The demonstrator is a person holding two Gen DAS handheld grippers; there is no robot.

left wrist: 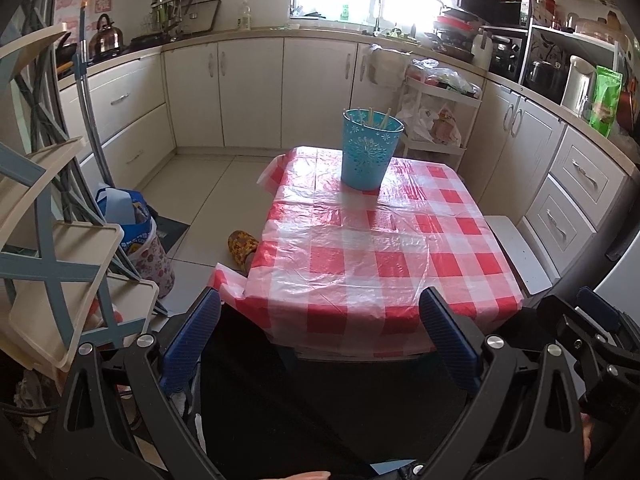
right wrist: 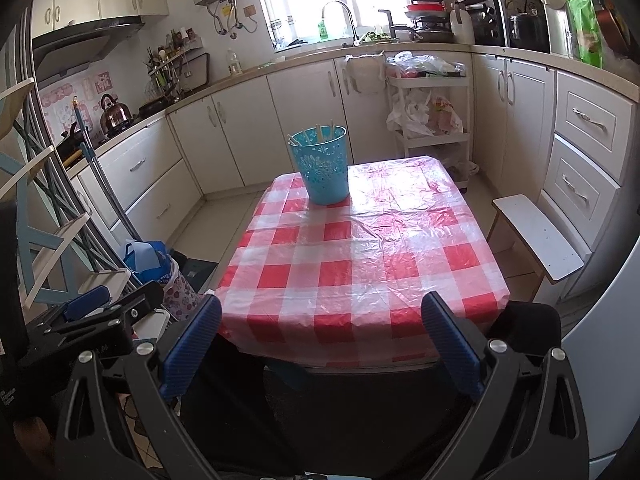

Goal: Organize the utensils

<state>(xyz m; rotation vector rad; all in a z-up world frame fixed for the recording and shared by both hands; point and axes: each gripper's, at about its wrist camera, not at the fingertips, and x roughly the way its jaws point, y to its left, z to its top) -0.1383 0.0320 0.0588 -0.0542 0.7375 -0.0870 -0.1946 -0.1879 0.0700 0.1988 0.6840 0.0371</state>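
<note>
1. At the near edge of the tabletop (left wrist: 376, 264), the left hand-held gripper (left wrist: 320, 332) is held level, short of the red-and-white checked cover, its blue fingers (left wrist: 192, 344) spread wide with nothing between them.
2. Beside it, the right hand-held gripper (right wrist: 322, 340) sits in the same pose: aimed along the tabletop (right wrist: 360, 264), blue fingers (right wrist: 452, 348) wide apart and empty. Each camera catches the other gripper at the edge of its view, cut off by the frame.
3. Under both grippers a dark mass fills the lower frame; what it is cannot be made out. A sliver of skin shows at the bottom edge of the left wrist view, too little to read the hand's grip.
4. Toward the far end of the tabletop stands a blue bucket (left wrist: 370, 148), upright, with a punched flower pattern. In the right wrist view the same blue bucket (right wrist: 322, 166) sits at the far left corner.
5. Inside it, pale stick ends (left wrist: 378, 118) poke just above the rim, leaning on the wall; only the tips show, so their kind and count are unclear.
6. On the floor left of the table lies a patterned slipper (left wrist: 242, 246), partly hidden by the hanging cover.
</note>
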